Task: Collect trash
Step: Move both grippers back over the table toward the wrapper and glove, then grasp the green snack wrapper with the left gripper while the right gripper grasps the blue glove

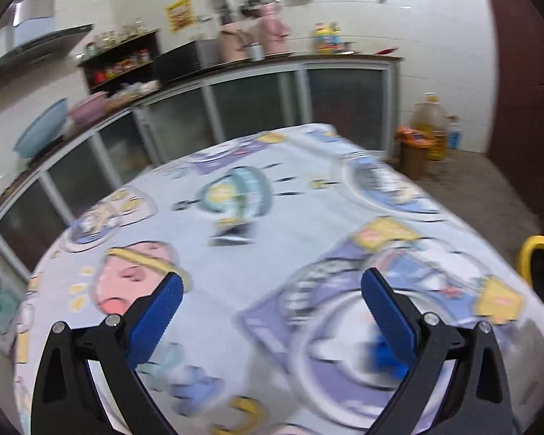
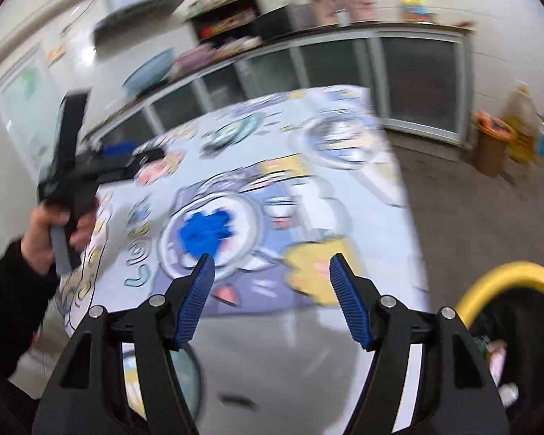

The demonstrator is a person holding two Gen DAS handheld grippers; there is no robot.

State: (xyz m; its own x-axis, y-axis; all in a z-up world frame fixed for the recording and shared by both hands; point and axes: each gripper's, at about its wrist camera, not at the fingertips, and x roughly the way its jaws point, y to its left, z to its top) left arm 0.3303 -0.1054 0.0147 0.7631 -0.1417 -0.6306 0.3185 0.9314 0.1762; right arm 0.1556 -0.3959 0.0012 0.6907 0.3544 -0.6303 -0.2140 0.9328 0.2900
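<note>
The left gripper (image 1: 272, 286) hangs with jaws wide apart above the cartoon tablecloth (image 1: 235, 253); blurred blue trash (image 1: 382, 357) lies at five o'clock.

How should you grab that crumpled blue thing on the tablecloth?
Grip the blue wad across its bunched middle, coming from above with the jaws straddling it. It lies low and crumpled on the tablecloth, with ragged lobes at its edges, so a pinch there would probably slip. The right gripper is open, empty and nearest. Blur hides what it is made of.
</note>
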